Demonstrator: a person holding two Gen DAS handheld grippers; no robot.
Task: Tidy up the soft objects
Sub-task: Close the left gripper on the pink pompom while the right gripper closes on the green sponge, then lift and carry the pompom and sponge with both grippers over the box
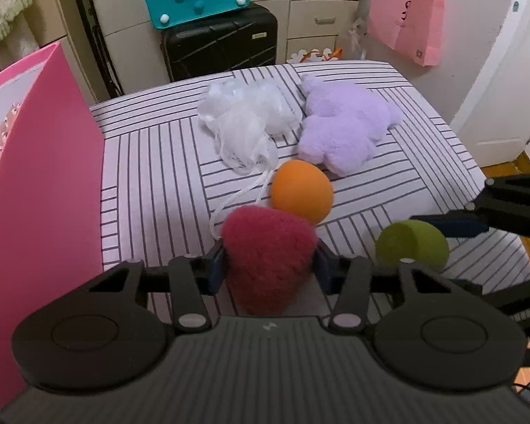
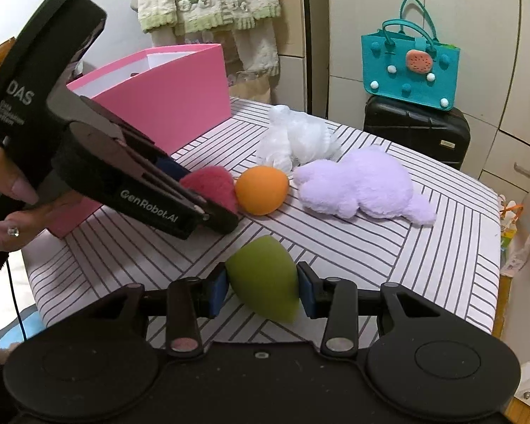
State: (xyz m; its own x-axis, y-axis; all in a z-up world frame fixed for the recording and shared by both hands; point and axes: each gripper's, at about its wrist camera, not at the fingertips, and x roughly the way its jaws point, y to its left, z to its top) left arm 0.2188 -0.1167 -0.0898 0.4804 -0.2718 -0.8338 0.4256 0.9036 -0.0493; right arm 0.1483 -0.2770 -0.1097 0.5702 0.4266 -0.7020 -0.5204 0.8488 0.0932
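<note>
**Both grippers closed on soft pieces over the striped surface**

The left gripper (image 1: pixel 268 265) clamps a fuzzy red puff (image 1: pixel 266 254) between its blue pads; the puff's broad rounded end faces away from the camera and its narrower end hangs down toward the gripper body, so its long axis runs roughly along the fingers. The right gripper (image 2: pixel 263 288) squeezes a green egg-shaped sponge (image 2: pixel 265 277), tilted, with the rounded tip low toward the camera and the flatter cut face up and away.

Three more soft things lie on the striped surface (image 1: pixel 152 162): one orange sponge (image 1: pixel 302 190) just beyond the red puff, one white mesh bath pouf (image 1: pixel 243 120) whose cord trails toward the puff, and one lilac plush toy (image 1: pixel 342 127) touching the pouf's right side. The plush's shape is hard to read; which end is its head I cannot tell.

One pink box (image 2: pixel 169 95) stands open at the surface's left edge; in the left wrist view it is cut off by the frame, and its contents are mostly hidden.
</note>
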